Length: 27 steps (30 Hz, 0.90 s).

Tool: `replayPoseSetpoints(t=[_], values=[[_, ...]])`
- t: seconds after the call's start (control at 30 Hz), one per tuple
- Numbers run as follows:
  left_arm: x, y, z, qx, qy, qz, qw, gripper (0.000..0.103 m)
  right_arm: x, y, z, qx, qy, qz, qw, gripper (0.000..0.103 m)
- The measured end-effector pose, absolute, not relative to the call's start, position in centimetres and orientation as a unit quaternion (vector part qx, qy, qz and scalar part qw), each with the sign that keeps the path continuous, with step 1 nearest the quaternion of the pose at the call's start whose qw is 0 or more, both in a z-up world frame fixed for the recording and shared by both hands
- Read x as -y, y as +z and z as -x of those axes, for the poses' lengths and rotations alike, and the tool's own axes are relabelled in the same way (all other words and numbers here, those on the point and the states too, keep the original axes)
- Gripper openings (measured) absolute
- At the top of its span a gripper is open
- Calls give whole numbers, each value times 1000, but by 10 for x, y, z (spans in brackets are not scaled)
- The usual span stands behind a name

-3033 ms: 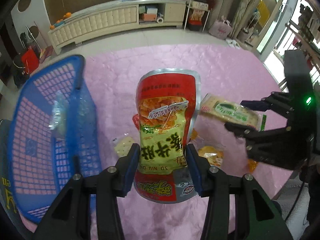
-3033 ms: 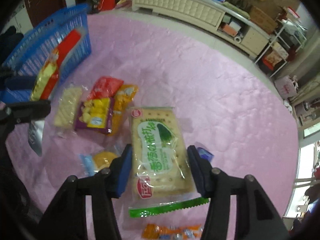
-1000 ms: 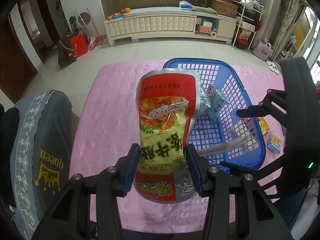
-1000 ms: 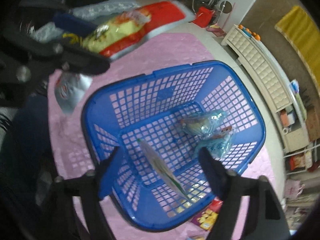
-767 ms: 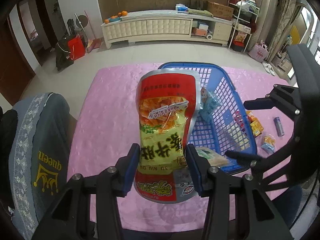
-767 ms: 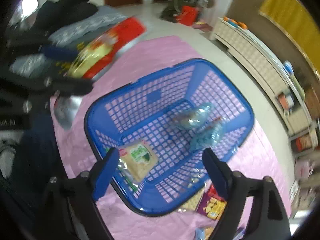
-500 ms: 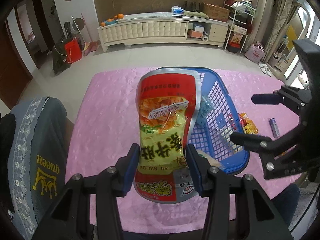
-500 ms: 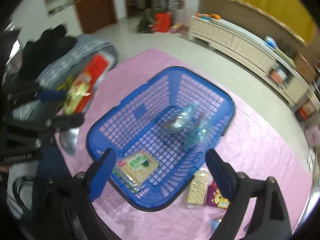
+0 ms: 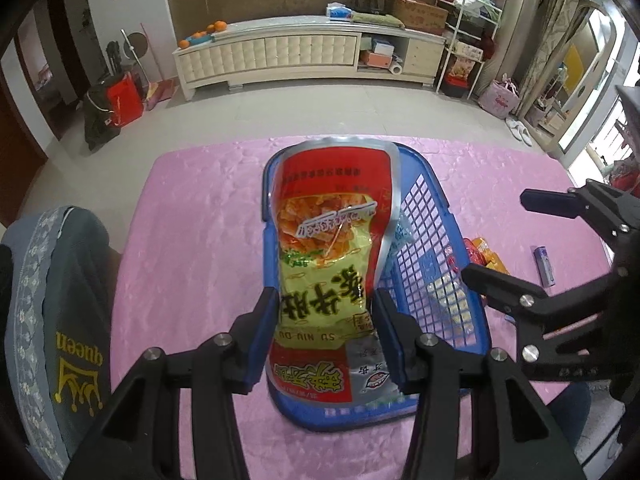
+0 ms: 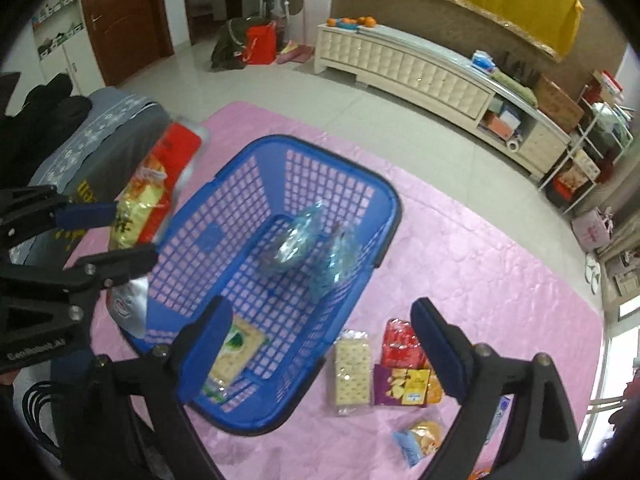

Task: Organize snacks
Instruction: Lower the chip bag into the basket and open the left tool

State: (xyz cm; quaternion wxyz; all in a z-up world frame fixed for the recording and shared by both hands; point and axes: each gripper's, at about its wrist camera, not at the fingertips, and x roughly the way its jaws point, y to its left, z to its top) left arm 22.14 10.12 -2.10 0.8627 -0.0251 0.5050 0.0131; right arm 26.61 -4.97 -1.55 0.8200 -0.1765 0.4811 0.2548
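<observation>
The left gripper [image 9: 325,334] grips the red-and-yellow snack bag [image 9: 330,240] hanging lengthwise above the blue basket [image 10: 280,280], directly below it, while the right gripper [image 10: 320,348] hovers open, empty.

pink table [image 10: 480,264], blue basket [image 10: 384,196], loose snacks [image 10: 400,372]

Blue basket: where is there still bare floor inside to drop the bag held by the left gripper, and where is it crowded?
Inside the blue basket, the left floor beside the two clear blue packets is bare. The near corner holds the cracker pack. Outside, loose snacks crowd the pink cloth to its right. The red and yellow bag sits clamped in the left gripper.
</observation>
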Motion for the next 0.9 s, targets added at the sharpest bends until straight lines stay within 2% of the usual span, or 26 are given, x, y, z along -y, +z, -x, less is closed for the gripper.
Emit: replayPoseSetpoints(t=[0.2, 0.37, 0.53, 0.9], values=[[-101, -38, -258, -515, 9, 16, 857, 47, 51, -26, -285, -489, 241, 167, 821, 93], [-105, -47, -284, -524, 2, 17, 852, 51, 47, -32, -298, -480, 247, 166, 825, 93], [-107, -49, -300, -516, 6, 2, 856, 66, 45, -32, -307, -466, 244, 169, 834, 93], [-110, -36, -271, -513, 9, 15, 858, 66, 52, -24, -296, -471, 240, 160, 834, 93]])
